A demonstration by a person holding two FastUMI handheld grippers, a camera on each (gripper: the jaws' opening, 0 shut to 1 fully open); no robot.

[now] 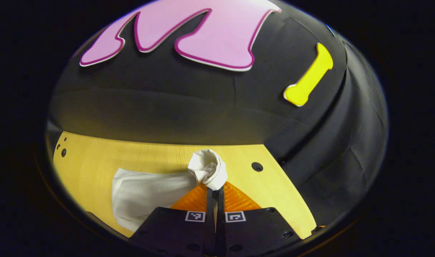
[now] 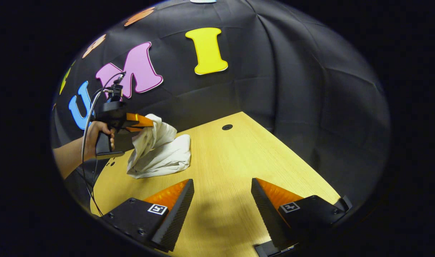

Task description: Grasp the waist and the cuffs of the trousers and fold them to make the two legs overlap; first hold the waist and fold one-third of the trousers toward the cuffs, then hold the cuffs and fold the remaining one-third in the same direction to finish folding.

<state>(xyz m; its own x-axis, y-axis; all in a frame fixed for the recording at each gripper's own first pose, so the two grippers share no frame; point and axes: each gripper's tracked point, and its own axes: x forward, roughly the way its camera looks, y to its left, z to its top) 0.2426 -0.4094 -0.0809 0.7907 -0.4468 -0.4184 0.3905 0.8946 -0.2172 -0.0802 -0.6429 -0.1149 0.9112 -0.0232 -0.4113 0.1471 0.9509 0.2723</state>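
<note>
The white trousers (image 1: 146, 192) lie bunched on the wooden table (image 1: 92, 160). My left gripper (image 1: 215, 191) is shut on a wad of their cloth and holds it lifted above the table. In the right gripper view the trousers (image 2: 160, 153) hang from the left gripper (image 2: 150, 123), held by a hand at the far left, with their lower part resting on the table (image 2: 231, 157). My right gripper (image 2: 223, 189) stands open over bare wood, nearer and to the right of the cloth, with nothing between its fingers.
The table has round cable holes (image 1: 256, 166) (image 2: 227, 127) near its far edge. The black booth wall rises close behind the table. A cable (image 2: 87, 142) hangs from the left gripper's handle.
</note>
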